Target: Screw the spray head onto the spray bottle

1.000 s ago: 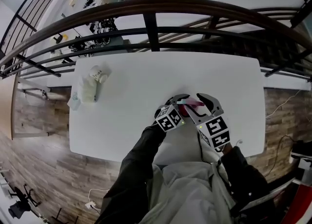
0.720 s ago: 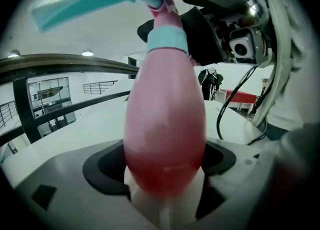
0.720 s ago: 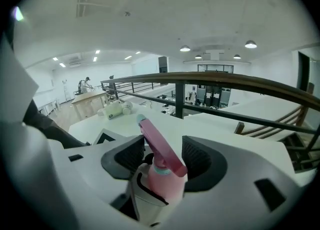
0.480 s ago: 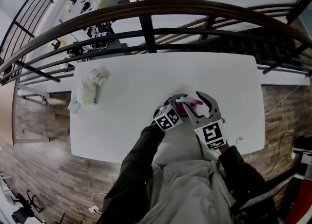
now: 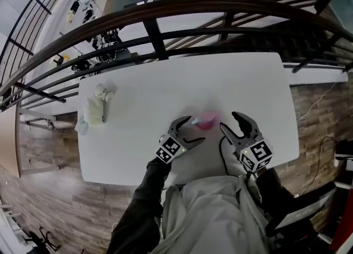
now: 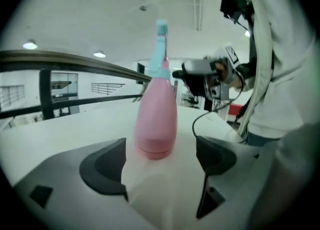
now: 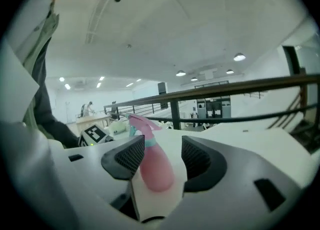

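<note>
One spray bottle [image 5: 207, 120], pink, stands upright on the white counter [image 5: 248, 81] near its front edge, between our two grippers. The spray head [image 6: 161, 49], with a teal neck and pink trigger, sits on top of the bottle. We cannot tell from any view whether the thread is run fully home.

Left gripper [image 5: 193, 130]: jaws apart, nothing clamped. The bottle stands just beyond the tips, clear of both pads.

Right gripper [image 5: 230, 123]: jaws likewise apart and empty. The bottle lines up with the gap in this gripper's own view, but the head view shows it near, not touching.

Also on the counter, well apart at the far left: a pale bundle [image 5: 95, 106], contents not identifiable.

Risks, as we judge them:
1. Tip-over. The bottle is tall, narrow at the top and unsupported, so a sideways brush from either jaw tip would likely topple it.
2. Loose head. If the collar is only part-turned, the head may sit crooked or lift off when next handled.
3. Spinning body. If we twist the head with one gripper alone, the smooth base may turn on the counter rather than tighten.
4. Trigger snag. The trigger appears to jut toward the left gripper, where a closing jaw could catch it.
</note>
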### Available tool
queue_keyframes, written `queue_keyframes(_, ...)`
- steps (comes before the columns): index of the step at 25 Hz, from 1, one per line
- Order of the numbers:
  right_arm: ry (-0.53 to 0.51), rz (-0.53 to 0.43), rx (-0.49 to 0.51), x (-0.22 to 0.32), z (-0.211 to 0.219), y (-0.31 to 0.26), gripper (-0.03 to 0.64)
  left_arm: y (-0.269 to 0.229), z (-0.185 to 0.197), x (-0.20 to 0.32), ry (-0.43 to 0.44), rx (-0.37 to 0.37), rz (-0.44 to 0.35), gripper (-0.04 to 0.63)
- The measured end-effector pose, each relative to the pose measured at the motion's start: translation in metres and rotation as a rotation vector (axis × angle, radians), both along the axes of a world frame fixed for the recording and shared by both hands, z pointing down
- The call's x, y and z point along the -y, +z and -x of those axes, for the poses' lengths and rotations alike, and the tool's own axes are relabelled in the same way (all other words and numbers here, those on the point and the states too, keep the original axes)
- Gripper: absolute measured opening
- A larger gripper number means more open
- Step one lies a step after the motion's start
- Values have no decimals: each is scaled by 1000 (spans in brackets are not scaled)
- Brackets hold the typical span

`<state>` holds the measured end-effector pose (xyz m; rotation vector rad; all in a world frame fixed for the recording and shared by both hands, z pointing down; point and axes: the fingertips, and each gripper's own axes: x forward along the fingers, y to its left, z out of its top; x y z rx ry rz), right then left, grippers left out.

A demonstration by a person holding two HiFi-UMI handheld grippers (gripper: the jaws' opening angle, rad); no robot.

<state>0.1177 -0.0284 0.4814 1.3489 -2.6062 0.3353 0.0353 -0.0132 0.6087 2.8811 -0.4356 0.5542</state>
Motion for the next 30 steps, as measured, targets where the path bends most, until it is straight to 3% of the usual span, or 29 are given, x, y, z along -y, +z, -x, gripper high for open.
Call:
queue_keyframes(2,58,71,66,-11,-16,19,220,-7,22,-6,-124,-91,55,434)
queue_keyframes(4,91,99,79,-12,-20,34,138,-12,46,-9,-247,-122,64,430)
queue_keyframes(5,97,100,78,-11,-20,37,93,-16,57,-11,-302,-121,46,341)
queue_keyframes(7,103,88,75,-13,-19,36,29,-23,69,-17,-394,-136,12,82)
queue_keyframes(8,103,79,76,-14,-19,33,3,-27,71,-20,-424,-154,11,5)
queue_keyframes(11,76,57,78,-17,-12,27,-3,-34,68,-28,-448,-191,21,5)
queue_keyframes(20,1,69,-9,-30,8,43,-5,-42,54,-27,-471,-189,-2,5)
queue_keyframes(30,-33,87,-36,-37,19,54,-5,-42,52,-27,-476,-197,13,5)
